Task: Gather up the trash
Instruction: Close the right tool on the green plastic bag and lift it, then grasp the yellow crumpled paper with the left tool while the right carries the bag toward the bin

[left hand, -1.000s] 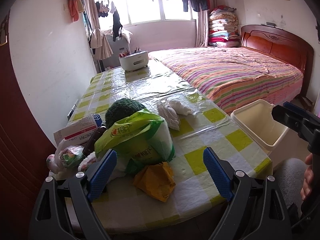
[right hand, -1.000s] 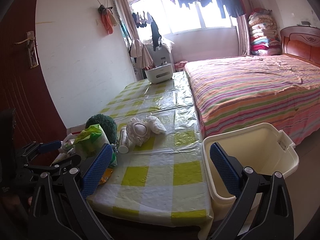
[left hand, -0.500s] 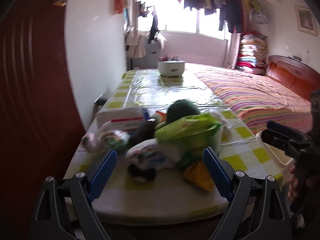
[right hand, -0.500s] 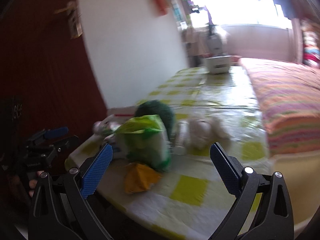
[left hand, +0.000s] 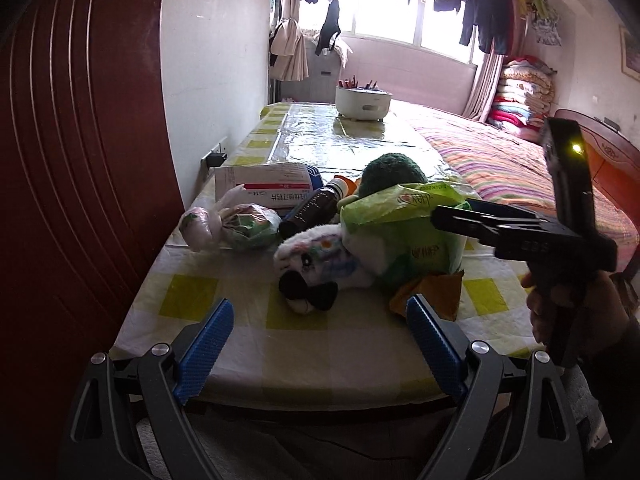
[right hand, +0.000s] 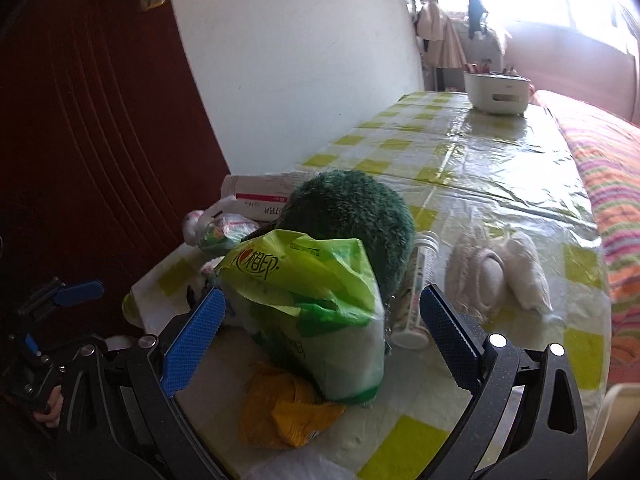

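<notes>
A pile of trash lies at the near end of a table with a yellow-checked cloth (left hand: 188, 300). A green and white plastic pack (right hand: 320, 300) stands upright, also in the left wrist view (left hand: 404, 232). A crumpled yellow wrapper (right hand: 288, 412) lies in front of it. A white printed wrapper (left hand: 316, 264), a knotted bag (left hand: 240, 224), a brown bottle (left hand: 312, 208) and a white box (left hand: 264, 184) lie left. My right gripper (right hand: 320, 328) is open, with the green pack between its fingers, apart from both. My left gripper (left hand: 320, 344) is open and empty at the table's near edge.
A dark green fuzzy ball (right hand: 352, 212) sits behind the pack. A clear tube (right hand: 416, 296) and white crumpled cloths (right hand: 496, 276) lie right of it. A white pot (left hand: 362, 102) stands at the far end. A dark red door (left hand: 72, 200) is left, a striped bed (left hand: 520, 168) right.
Both grippers have swung left and moved closer to the pile. The right gripper now straddles the green pack. The cream bin has left both views.
</notes>
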Demonstrator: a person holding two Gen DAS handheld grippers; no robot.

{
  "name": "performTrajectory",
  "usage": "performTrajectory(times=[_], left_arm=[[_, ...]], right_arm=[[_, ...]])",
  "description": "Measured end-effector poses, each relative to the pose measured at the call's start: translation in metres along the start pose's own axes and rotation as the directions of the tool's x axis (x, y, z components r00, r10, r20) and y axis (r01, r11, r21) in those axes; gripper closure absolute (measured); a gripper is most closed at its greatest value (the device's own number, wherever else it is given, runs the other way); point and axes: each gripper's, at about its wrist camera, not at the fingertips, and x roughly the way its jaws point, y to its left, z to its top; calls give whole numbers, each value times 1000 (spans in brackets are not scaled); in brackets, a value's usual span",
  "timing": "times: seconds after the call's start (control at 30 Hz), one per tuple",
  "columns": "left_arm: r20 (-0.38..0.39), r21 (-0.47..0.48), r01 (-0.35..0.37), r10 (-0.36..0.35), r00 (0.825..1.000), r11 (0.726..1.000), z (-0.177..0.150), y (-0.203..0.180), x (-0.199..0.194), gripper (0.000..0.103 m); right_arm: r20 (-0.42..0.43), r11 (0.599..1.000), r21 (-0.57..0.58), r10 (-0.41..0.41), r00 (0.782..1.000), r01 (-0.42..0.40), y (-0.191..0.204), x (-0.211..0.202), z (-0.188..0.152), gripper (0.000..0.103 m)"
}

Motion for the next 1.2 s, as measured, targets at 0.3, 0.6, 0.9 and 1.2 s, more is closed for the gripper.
performTrajectory(times=[0.3,0.6,0.9,1.2], left_arm=[[-34,19,17,-16,999,1000,-1,-10,6,17],[-61,44,35,-32,998,998,0,-23,14,17],[-145,98,137,-122,982,986,7,-64,39,17],[-238,162,116,-75,968,980,9,-102,85,18]], right_arm=[[-33,1000,-23,-5,999,5,-2,9,-8,71],[142,996,83,24,990,-36,-17,-38,-10,81],[276,986,163,-22,961,-25,-27,-97,-20,81],[317,975,222,-62,946,-11,-33,-132,-44,79]])
